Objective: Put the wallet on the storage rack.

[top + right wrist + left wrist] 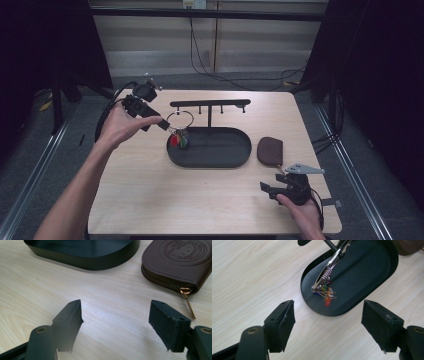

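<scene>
Key ring [327, 280]: big silver loop w/ red, green, orange tags, hangs from stand over black tray [372, 272]. Left claw [328, 322] wide, empty; right claw [116, 322] wide. Brown pouch [175, 262]: embossed logo, unreadable.

pale wood table [150, 200] on grey floor [350, 150], dark curtains [380, 60], beige wall [150, 45]
</scene>
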Demonstrator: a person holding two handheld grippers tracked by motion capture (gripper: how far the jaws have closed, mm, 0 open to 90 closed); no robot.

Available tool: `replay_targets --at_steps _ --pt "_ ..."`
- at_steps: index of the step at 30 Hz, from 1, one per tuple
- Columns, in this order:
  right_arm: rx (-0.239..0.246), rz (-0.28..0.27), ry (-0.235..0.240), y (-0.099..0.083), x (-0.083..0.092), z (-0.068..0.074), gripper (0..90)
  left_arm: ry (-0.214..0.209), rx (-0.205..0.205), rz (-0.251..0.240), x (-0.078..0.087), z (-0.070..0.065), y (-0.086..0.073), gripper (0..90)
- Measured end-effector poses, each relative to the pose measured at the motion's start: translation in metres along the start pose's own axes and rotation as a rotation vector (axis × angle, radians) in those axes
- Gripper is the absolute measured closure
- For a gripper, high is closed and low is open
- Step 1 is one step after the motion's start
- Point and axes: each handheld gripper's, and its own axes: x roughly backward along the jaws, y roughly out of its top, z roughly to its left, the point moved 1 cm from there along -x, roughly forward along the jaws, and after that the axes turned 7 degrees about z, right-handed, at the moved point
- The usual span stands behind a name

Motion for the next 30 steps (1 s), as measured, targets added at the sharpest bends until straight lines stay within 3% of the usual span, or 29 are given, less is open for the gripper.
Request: replay_targets --at_steps 4,6,12,14,17,23,25,30 --pt "-0.001 0.001 0.001 0.000 0.000 0.000 26.6 0.000 -0.005 0.006 -0.002 -0.001 -0.007 23.7" --pt "-0.006 0.001 -0.001 0.001 -0.001 -0.001 26.5 -0.024 -0.023 -0.017 -0.002 -0.001 -0.013 19.7" --pt "-0.010 0.004 -0.005 0.001 -0.001 0.000 26.5 -0.013 -0.036 -0.031 -0.007 -0.001 -0.027 20.3" --pt "-0.007 0.004 -0.003 0.000 -0.001 0.000 26.5 0.011 -0.016 -0.037 -0.010 -0.001 -0.031 21.0" --pt "-0.010 0.003 -0.005 0.000 -0.001 -0.001 26.5 0.010 -0.018 -0.029 -0.016 -0.001 -0.036 20.1" --pt "-0.011 0.006 -0.007 0.000 0.000 0.000 26.5 -0.020 -0.021 -0.089 -0.029 0.000 -0.058 19.5" --pt "-0.009 0.003 -0.006 0.000 0.000 0.000 26.5 -0.062 -0.014 -0.143 -0.032 0.002 -0.067 19.6" --pt "-0.012 0.004 -0.008 0.000 0.000 -0.001 26.4 -0.046 -0.002 -0.172 -0.045 0.006 -0.083 20.1"
